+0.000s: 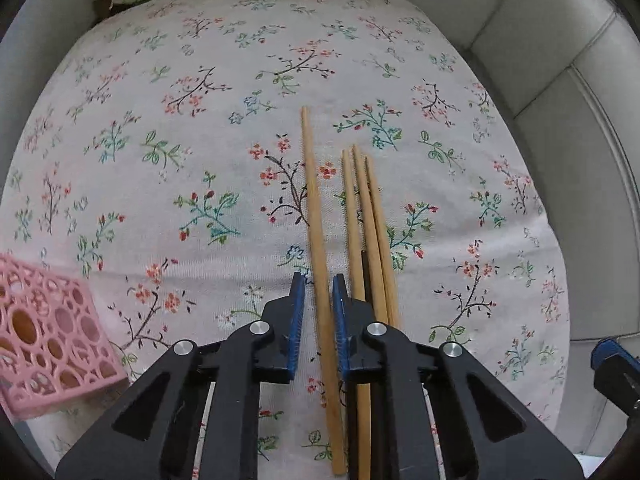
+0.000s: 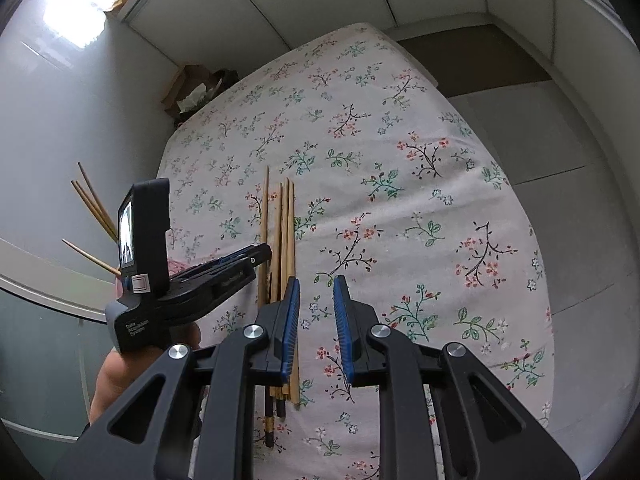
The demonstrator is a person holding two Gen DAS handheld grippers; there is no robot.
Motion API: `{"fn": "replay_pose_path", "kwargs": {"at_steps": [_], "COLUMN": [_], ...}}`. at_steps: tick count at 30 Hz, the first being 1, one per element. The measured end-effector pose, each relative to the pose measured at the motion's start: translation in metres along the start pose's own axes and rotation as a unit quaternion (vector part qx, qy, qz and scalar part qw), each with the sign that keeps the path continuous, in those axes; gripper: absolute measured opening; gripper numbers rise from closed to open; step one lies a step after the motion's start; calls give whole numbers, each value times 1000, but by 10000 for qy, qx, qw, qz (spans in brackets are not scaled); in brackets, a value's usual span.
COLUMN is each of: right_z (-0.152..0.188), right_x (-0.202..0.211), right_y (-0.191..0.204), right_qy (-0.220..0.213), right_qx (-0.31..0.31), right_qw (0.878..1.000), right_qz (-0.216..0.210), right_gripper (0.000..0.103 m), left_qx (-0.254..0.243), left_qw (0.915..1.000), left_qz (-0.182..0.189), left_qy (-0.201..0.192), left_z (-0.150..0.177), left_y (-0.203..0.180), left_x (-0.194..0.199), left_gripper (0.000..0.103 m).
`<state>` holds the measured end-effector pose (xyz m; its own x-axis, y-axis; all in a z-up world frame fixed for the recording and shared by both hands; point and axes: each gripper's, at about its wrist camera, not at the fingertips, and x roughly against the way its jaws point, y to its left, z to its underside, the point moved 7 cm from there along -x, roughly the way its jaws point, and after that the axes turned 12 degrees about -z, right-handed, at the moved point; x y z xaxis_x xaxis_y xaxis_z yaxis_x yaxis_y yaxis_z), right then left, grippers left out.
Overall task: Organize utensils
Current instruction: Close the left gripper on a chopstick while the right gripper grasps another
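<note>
Several wooden chopsticks lie side by side on the floral tablecloth (image 1: 180, 128). In the left wrist view one chopstick (image 1: 316, 220) lies apart from the bundle (image 1: 370, 220) and runs between the blue pads of my left gripper (image 1: 319, 282). A thin gap shows on each side of it, so the pads are not pressing on it. A dark chopstick (image 1: 365, 276) lies in the bundle. In the right wrist view my right gripper (image 2: 317, 282) hovers just right of the bundle (image 2: 286, 232), its jaws narrowly apart with nothing between them. My left gripper (image 2: 262, 252) reaches in from the left.
A pink openwork holder (image 1: 48, 332) stands at the table's left, with several chopsticks (image 2: 94, 208) sticking up out of it. A tissue box (image 2: 192, 94) sits past the far edge. A hand (image 2: 120, 372) holds the left gripper. Pale tiled floor (image 2: 560, 160) surrounds the table.
</note>
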<state>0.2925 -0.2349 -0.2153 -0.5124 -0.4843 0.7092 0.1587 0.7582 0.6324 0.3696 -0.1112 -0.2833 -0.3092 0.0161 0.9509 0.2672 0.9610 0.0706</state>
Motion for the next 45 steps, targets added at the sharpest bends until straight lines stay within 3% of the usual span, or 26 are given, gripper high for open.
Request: {"fn": "replay_pose_path", "kwargs": {"at_steps": [6, 7, 8, 13, 20, 24, 28, 32, 36, 43, 45], "right_z": [-1, -1, -1, 1, 3, 6, 11, 12, 11, 8, 7], "right_x": [-9, -12, -15, -32, -62, -78, -93, -102, -114, -135, -140], "right_y": [-2, -3, -4, -13, -9, -8, -4, 5, 8, 17, 21], "right_qy": [161, 197, 236, 518, 812, 951, 1132, 1216, 1254, 1307, 1326], "right_qx": [-23, -20, 12, 148, 488, 587, 698, 740, 785, 916, 1094], "right_qw": [9999, 9998, 9997, 9980, 9944, 9924, 9895, 9890, 9878, 9859, 9828], "right_qz": [-5, 30, 85, 334, 474, 520, 570, 400, 487, 500, 672], "right_gripper": [29, 29, 29, 29, 26, 23, 22, 19, 17, 12, 10], "left_qx": [-498, -497, -478, -226, 122, 271, 404, 489, 552, 662, 692], "left_qw": [9981, 9980, 9981, 9996, 9948, 9851, 9746, 9720, 9686, 9709, 9705], "left_qz": [-322, -340, -333, -69, 448, 772, 1034, 1153, 1136, 1126, 1119], "left_qy": [-161, -181, -186, -129, -908, -1514, -1943, -1990, -2140, -2009, -2021], "left_z": [-4, -3, -2, 12, 25, 33, 47, 55, 50, 59, 58], "left_y": [-14, -15, -14, -5, 13, 24, 30, 41, 50, 67, 71], "left_x": [-2, -2, -2, 11, 102, 164, 199, 206, 211, 203, 202], "left_gripper": [14, 11, 6, 6, 6, 6, 6, 6, 6, 6, 6]}}
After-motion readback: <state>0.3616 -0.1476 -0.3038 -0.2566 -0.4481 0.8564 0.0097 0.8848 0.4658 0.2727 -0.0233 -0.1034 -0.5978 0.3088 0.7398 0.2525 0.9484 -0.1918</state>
